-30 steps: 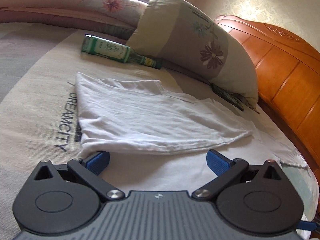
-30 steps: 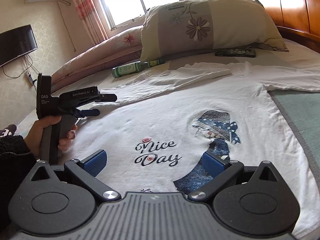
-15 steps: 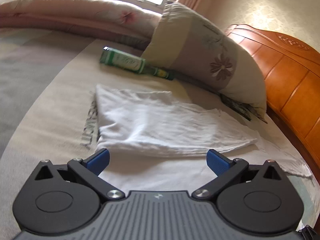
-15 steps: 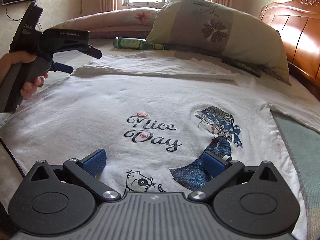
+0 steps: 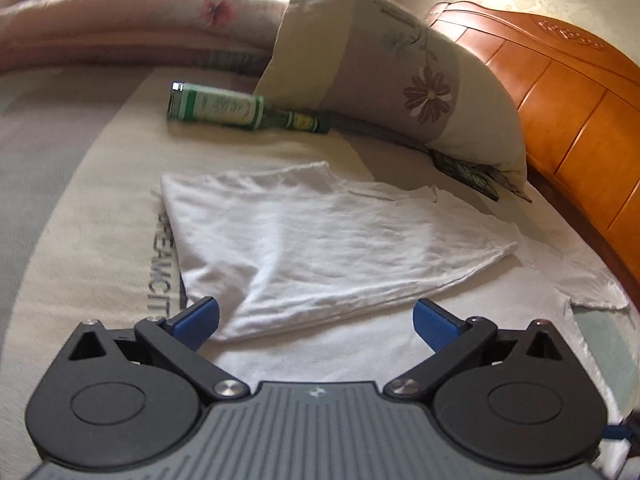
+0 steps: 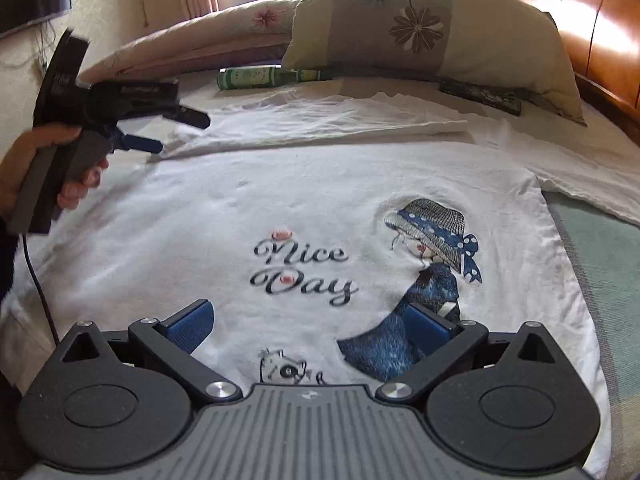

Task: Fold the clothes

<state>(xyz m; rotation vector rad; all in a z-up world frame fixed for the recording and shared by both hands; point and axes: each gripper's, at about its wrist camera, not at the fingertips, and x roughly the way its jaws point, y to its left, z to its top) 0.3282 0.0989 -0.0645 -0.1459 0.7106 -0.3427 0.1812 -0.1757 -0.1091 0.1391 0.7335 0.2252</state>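
Note:
A white T-shirt with a "Nice Day" print and a girl in a blue hat lies flat on the bed. Its far side is folded over as a white flap, which also shows in the right wrist view. My left gripper is open and empty, just above the near edge of that flap; it also shows in the right wrist view, held in a hand at the shirt's left side. My right gripper is open and empty, low over the printed front.
A green glass bottle lies beyond the shirt against a flowered pillow. A dark flat object lies under the pillow's edge. A wooden headboard runs along the right. A rolled quilt lies at the back.
Both grippers have risen and pulled back a little from the shirt. The left gripper now stands higher above the flap's edge. Both stay open and empty.

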